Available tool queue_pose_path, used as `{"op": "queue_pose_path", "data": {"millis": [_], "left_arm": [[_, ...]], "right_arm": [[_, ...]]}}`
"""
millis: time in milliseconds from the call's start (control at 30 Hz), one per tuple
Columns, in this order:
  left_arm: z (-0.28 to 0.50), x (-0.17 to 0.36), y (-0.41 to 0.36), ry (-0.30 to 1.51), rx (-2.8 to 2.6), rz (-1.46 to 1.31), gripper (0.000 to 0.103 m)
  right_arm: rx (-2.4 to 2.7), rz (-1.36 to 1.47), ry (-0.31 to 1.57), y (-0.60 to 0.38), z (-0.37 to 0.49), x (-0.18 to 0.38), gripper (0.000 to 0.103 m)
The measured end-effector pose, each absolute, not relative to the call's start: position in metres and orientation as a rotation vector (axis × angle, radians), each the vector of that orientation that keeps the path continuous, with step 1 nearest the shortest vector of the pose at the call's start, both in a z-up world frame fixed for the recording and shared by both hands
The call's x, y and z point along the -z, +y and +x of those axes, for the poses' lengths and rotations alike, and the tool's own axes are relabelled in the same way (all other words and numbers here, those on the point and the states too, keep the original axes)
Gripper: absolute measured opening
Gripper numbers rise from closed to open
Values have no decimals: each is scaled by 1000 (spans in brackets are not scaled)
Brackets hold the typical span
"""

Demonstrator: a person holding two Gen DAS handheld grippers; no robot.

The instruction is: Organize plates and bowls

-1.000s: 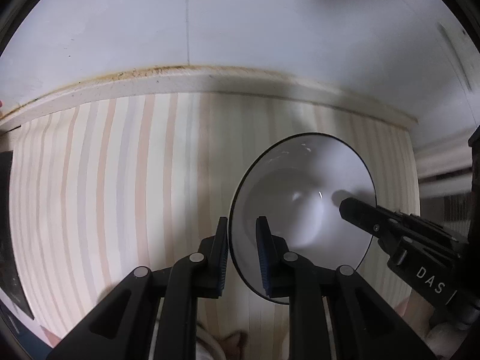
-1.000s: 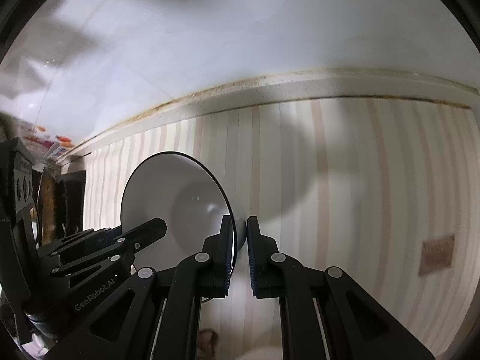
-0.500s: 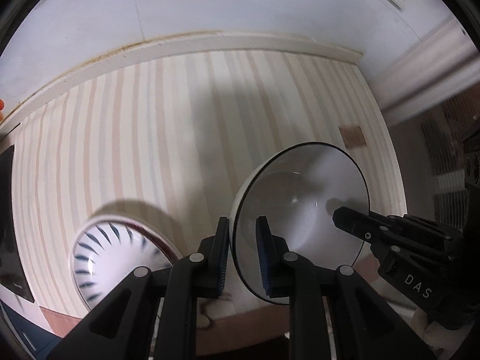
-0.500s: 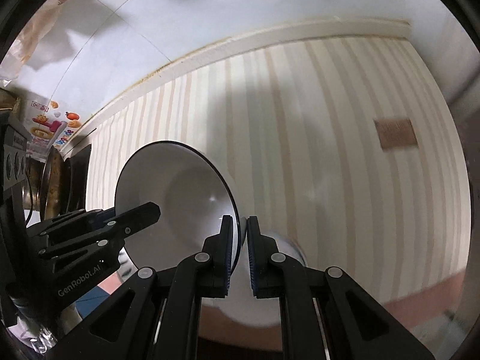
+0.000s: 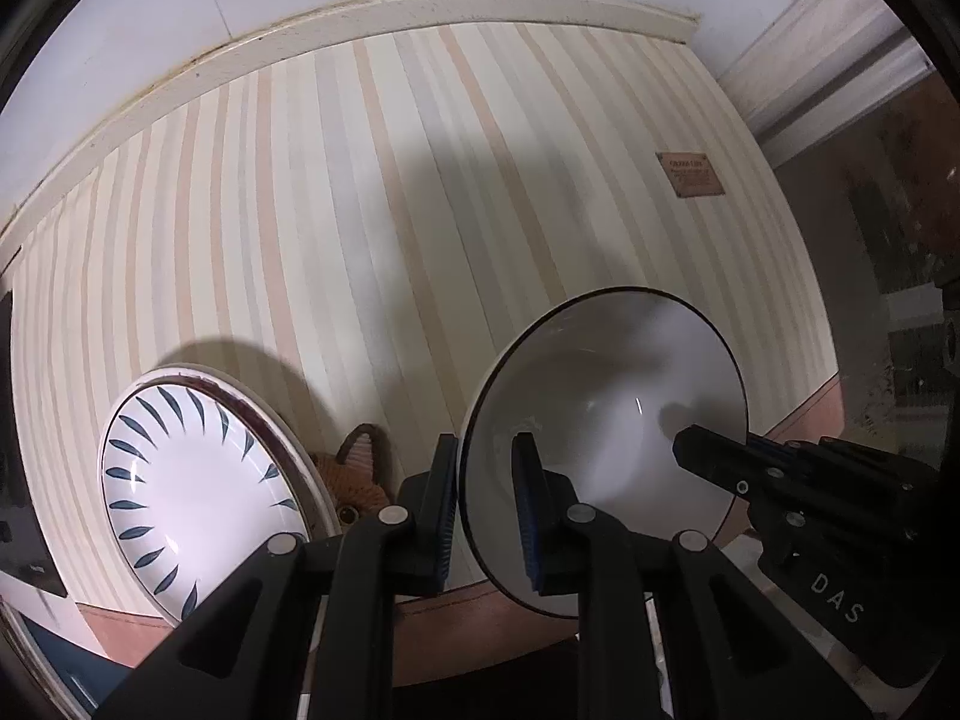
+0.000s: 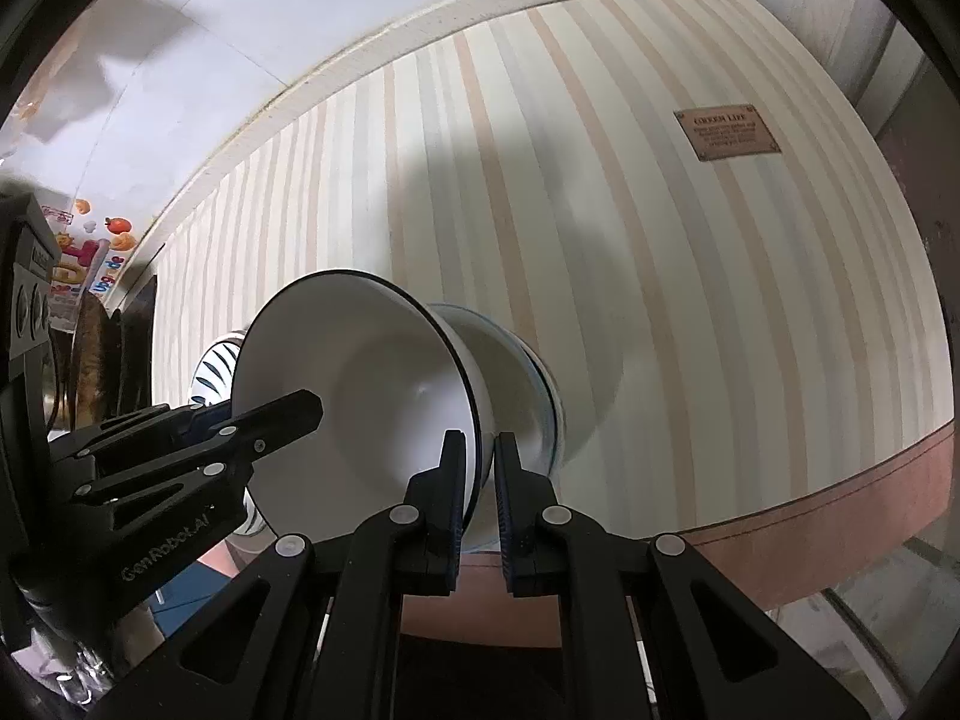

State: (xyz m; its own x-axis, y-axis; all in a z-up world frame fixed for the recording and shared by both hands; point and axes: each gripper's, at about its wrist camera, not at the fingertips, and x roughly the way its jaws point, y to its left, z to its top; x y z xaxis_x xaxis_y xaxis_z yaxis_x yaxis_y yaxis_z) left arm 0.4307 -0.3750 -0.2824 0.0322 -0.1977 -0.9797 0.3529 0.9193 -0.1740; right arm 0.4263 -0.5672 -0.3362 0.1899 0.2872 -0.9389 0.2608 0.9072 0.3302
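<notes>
A white bowl with a thin black rim (image 5: 606, 420) is held by both grippers above the striped mat. My left gripper (image 5: 485, 498) is shut on its left rim. My right gripper (image 6: 480, 480) is shut on its opposite rim; the bowl also shows in the right wrist view (image 6: 360, 396). Under the held bowl another white bowl with blue marks (image 6: 528, 396) sits on the mat. A white plate with dark blue leaf strokes (image 5: 192, 492) lies at the lower left. The right gripper's fingers (image 5: 780, 480) show in the left wrist view.
The striped mat (image 5: 420, 210) has a brown front border (image 6: 840, 528) and a brown label (image 6: 726, 133). A small orange knitted fox (image 5: 354, 480) lies beside the plate. White wall behind; dark objects and colourful packaging (image 6: 84, 264) at the far left.
Both grippers have carried the bowl back toward the mat's front edge. The leaf plate, the fox and the second bowl have come into view.
</notes>
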Motion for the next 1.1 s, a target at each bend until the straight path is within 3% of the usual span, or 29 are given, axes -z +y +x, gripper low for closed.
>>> {"op": "queue_pose_path", "data": {"millis": [900, 1100], "left_arm": [[431, 300, -381, 1498, 406, 208, 16], [420, 280, -375, 1455, 422, 201, 16]], "right_arm": [[31, 422, 1401, -571, 434, 345, 14], [49, 432, 1386, -570, 428, 337, 14]]}}
